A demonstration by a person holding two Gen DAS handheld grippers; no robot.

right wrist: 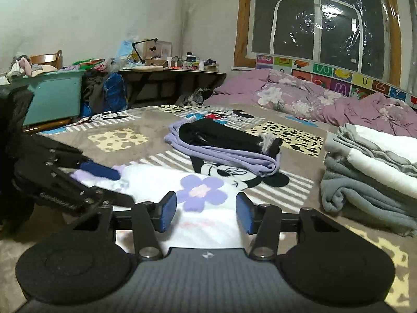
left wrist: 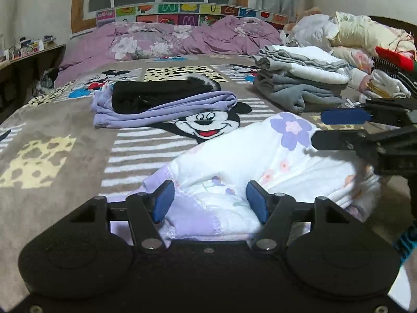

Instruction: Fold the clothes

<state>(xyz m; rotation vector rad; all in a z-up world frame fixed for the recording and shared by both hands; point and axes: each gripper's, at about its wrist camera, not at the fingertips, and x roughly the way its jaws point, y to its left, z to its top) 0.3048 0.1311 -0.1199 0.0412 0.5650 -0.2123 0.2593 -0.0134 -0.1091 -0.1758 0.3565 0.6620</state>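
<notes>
One white floral garment (left wrist: 260,161) lies on one bed (left wrist: 52,130). Two folded stacks: one of lilac and black (left wrist: 161,101), one of grey and white (left wrist: 299,78). One teal bin (right wrist: 52,99) at nine o'clock.

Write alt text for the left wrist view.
The open left gripper straddles a white floral garment on a cartoon-print blanket, with the right gripper reaching in from the right. Beyond lie a black garment on folded lilac clothes and a grey-and-white folded stack.
</notes>
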